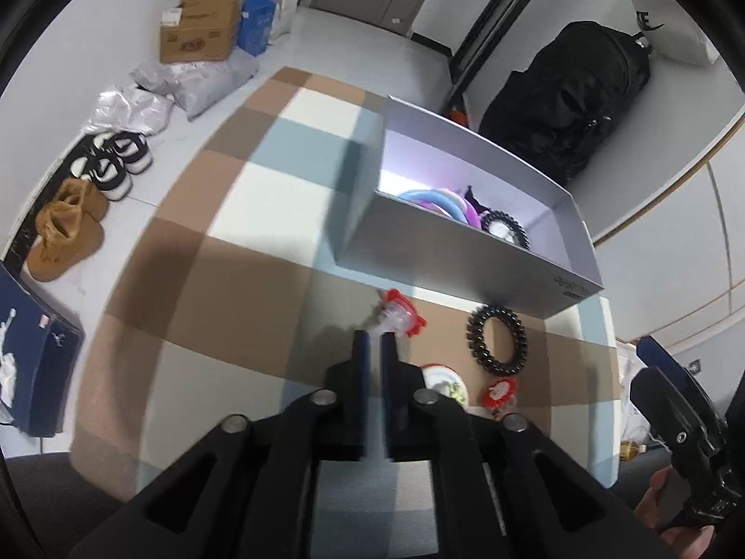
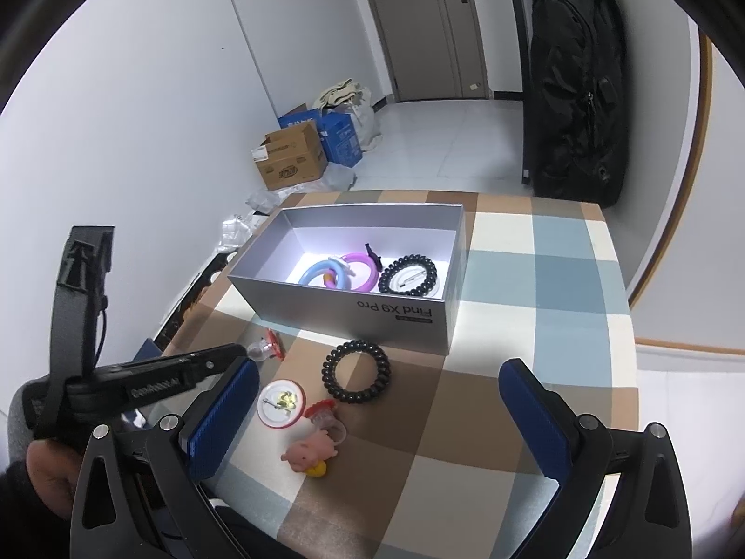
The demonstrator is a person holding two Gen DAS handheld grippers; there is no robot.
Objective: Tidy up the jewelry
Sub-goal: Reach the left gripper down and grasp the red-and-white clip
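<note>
The red-and-clear clip looks like small moulded plastic: light, stiff, glossy, so probably slippery and easy to flick away. My call: pinch across the clear body, not the red tabs (those look thin).

It lies on the checked tablecloth just in front of the grey box, touching or nearly touching the tips of the left gripper. Those jaws are almost together with a thin gap; nothing is visibly clamped, and the blur keeps me from saying whether a pad touches the clip.

Outward from there:
- black coil band beside it on the cloth — springy, soft, grab the ring anywhere.
- round red-rimmed badge and a pink pig charm, nearer the person.
- in the box already: blue and purple rings, a second black coil.

Right gripper hangs over the cloth, jaws spread wide, empty.
</note>
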